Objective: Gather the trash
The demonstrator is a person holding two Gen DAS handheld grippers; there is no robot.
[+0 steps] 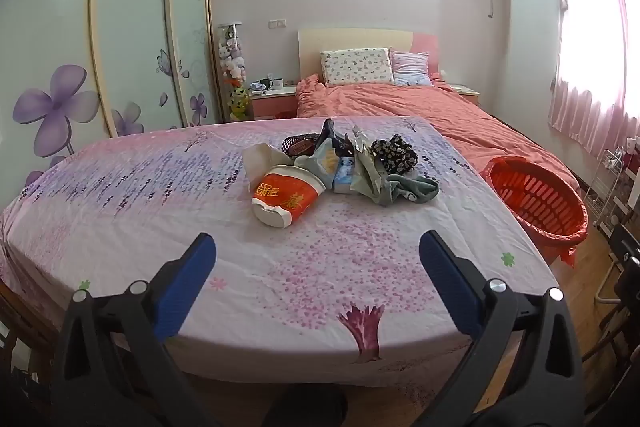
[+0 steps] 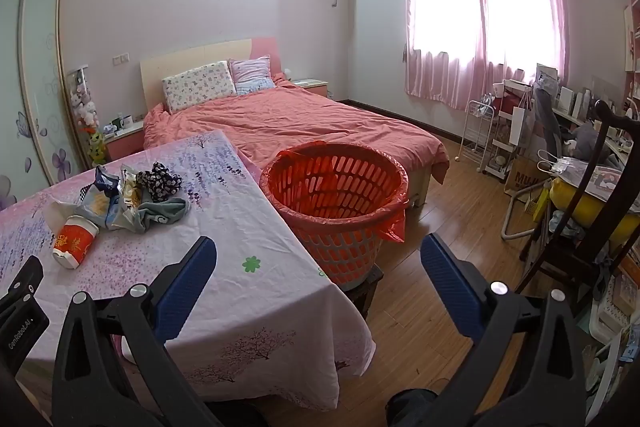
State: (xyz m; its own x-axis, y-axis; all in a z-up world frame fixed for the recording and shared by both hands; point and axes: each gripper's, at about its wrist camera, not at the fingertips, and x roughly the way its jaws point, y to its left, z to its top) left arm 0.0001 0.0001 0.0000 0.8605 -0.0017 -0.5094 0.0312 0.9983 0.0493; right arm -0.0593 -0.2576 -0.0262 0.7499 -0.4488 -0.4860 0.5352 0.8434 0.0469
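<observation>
A pile of trash lies on the table with the pink flowered cloth [image 1: 160, 211]: a tipped red and white noodle cup [image 1: 286, 200], snack wrappers [image 1: 340, 163], a black flowered cloth [image 1: 394, 151] and a grey-green cloth [image 1: 412, 189]. The pile also shows in the right wrist view, with the cup [image 2: 74, 241] and wrappers [image 2: 108, 203]. A red laundry basket lined with a red bag [image 2: 334, 205] stands on a stool beside the table's right edge; it shows in the left wrist view too [image 1: 536, 201]. My left gripper [image 1: 316, 255] is open and empty, short of the cup. My right gripper [image 2: 318, 259] is open and empty near the basket.
A bed with a salmon cover [image 2: 304, 123] stands behind the table. A wardrobe with flowered doors [image 1: 132, 39] is at the left. A dark wooden chair [image 2: 580, 227], white racks [image 2: 478, 131] and clutter line the right wall. Wooden floor [image 2: 448, 195] lies between.
</observation>
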